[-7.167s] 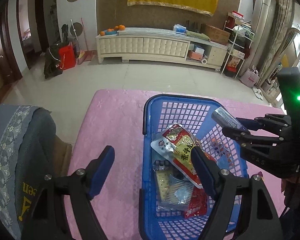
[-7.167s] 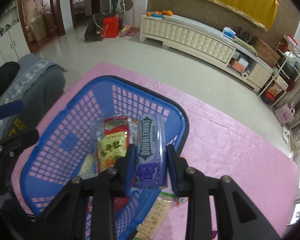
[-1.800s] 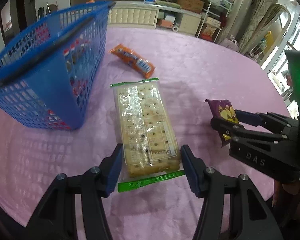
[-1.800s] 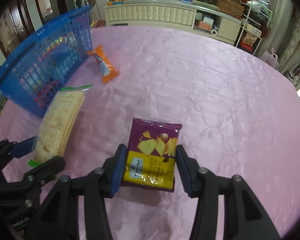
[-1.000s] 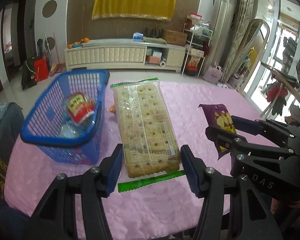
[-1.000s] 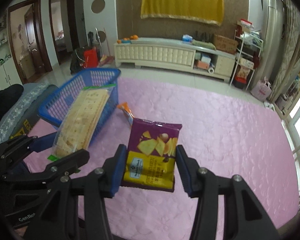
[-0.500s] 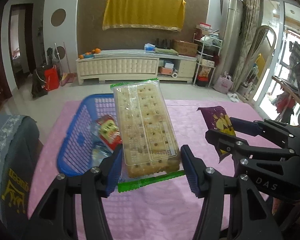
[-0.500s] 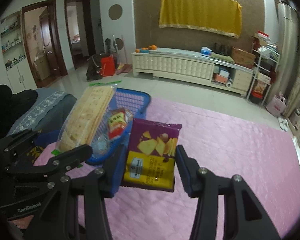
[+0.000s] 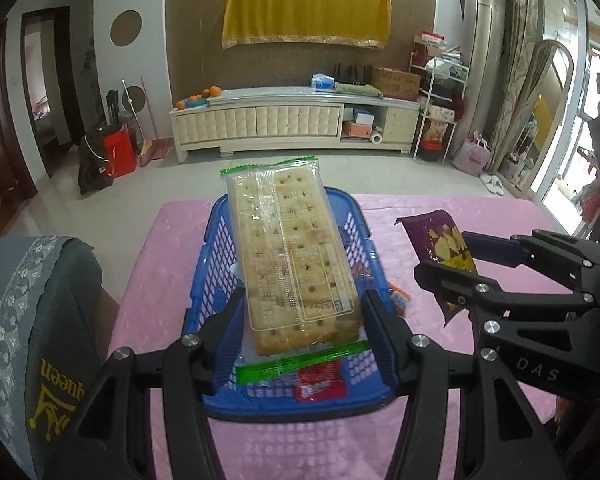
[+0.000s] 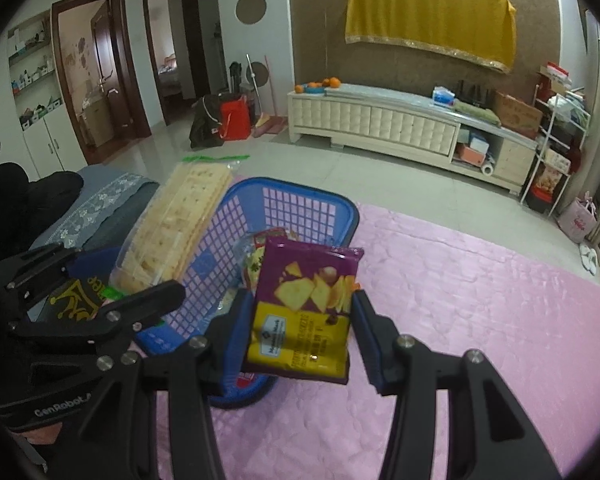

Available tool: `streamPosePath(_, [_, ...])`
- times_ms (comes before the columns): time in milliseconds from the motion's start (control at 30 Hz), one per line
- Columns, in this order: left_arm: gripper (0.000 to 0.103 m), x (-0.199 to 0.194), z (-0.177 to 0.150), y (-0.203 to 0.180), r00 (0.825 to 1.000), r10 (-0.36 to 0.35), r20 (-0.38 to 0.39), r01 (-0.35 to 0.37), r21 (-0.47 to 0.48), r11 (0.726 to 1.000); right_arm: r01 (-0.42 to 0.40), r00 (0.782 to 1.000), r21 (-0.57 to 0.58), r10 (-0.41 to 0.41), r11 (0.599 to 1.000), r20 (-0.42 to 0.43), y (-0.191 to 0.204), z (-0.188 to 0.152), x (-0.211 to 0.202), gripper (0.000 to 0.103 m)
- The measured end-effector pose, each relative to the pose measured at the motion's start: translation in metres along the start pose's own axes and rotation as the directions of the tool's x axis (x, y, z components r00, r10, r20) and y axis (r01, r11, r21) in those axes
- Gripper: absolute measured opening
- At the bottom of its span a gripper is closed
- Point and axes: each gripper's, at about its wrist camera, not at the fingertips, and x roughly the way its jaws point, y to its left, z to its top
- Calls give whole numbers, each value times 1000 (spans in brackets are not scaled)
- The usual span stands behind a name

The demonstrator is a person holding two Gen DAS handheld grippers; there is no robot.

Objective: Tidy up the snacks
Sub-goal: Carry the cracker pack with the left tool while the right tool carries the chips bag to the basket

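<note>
Cracker pack point(image 9: 296, 256) in left gripper point(image 9: 302, 316), above blue basket point(image 9: 216, 248)

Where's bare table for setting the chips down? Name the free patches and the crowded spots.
Free: the pink tablecloth right of the blue basket, out to its far edge. Crowded: the basket, already holding packets, with the cracker pack held over it and the purple chip bag alongside.

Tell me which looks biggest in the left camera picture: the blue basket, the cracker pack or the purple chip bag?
1. blue basket
2. cracker pack, though held closer to the camera, which enlarges it
3. purple chip bag, seen partly edge-on
</note>
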Motion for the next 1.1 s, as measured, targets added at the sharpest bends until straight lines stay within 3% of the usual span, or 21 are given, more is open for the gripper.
streamPosePath(367, [55, 56, 18, -2, 996, -30, -81, 34, 41, 999, 4, 999, 41, -2, 999, -46, -16, 11, 35, 54])
streamPosePath(667, [56, 98, 34, -14, 991, -10, -132, 23, 103, 994, 12, 999, 80, -9, 997, -44, -39, 14, 40, 54])
streamPosePath(700, [57, 101, 34, -17, 991, 1, -131, 17, 131, 991, 13, 999, 85, -9, 996, -46, -41, 14, 40, 54])
streamPosePath(800, [82, 97, 35, -27, 994, 17, -106, 4, 196, 981, 20, 999, 102, -16, 995, -48, -48, 12, 38, 54])
streamPosePath(1100, [84, 60, 28, -13, 995, -23, -99, 34, 117, 993, -8, 1000, 111, 11, 994, -29, -39, 15, 15, 54])
